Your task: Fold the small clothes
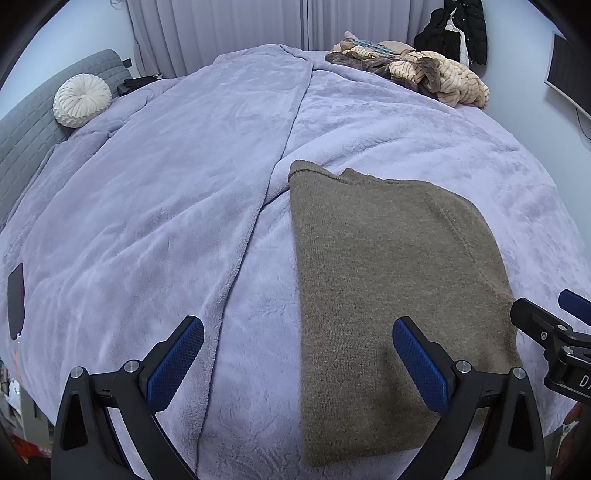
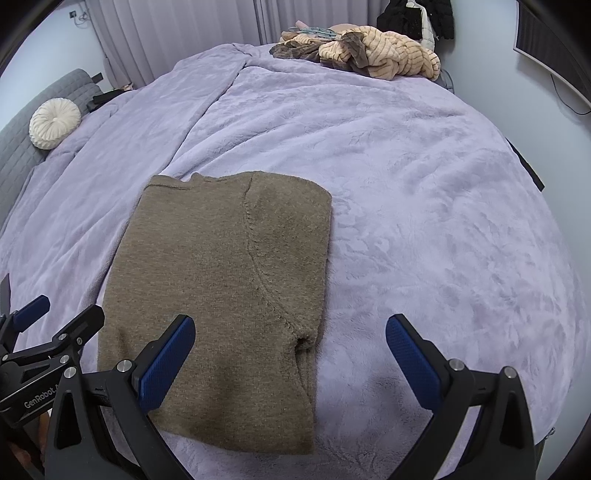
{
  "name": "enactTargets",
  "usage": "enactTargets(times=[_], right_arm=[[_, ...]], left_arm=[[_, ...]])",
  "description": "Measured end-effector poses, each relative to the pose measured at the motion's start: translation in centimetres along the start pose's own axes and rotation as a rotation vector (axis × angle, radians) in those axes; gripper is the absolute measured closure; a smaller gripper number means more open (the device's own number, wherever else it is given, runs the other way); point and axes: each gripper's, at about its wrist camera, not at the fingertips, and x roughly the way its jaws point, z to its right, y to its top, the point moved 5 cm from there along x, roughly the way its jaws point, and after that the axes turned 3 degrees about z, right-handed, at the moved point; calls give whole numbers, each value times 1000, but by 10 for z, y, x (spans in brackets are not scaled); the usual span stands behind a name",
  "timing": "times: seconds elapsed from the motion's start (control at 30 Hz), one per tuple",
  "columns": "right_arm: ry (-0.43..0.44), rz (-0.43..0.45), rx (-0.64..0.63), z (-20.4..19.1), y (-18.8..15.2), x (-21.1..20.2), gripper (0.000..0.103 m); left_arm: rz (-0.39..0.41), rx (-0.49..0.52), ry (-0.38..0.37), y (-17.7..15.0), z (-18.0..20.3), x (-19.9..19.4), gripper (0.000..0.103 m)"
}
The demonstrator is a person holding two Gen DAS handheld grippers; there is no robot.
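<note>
— What are the two grippers doing, nearest the cameras?

— The left gripper [image 1: 298,362] is hovering with its blue-padded black fingers [image 1: 176,363] spread wide, holding nothing; one pad is sitting over the near edge of the folded brown knitted sweater [image 1: 391,295], the other over bare blanket. The right gripper [image 2: 290,360] is likewise gaping, empty, one of its fingertips [image 2: 168,363] hanging above the sweater's near part. Whether any pad is touching the knit, I cannot tell.

— And the sweater itself?

— It is lying flat on the fluffy lilac plush blanket [image 1: 166,206], folded into a long rectangle, sleeves tucked under, a curved seam running down its top face. It is resting between the two grippers, just beyond them.

— Anything going on further back?

— A long fold in the blanket is running away beside the sweater. At the far corner a heap of cream and brown ribbed fleece clothes [image 2: 369,51] is sitting well apart from it — on the other side, a round pleated white cushion [image 1: 82,100] is leaning against the grey quilted headboard [image 1: 26,140]. Pale pleated curtains [image 1: 236,26] are hanging behind, with a black padded jacket [image 1: 458,33] hanging near the corner.
</note>
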Motion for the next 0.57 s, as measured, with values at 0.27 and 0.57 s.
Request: enactTargets(times=[0.27,0.57], right_arm=[[-2,-8,-2,-2,-2,3,0],[-7,-10,-2,-4,-3,4,0]], left_arm=[[-4,-10,5,0,-2,4,1],[15,2,-10,1,1,2,1]])
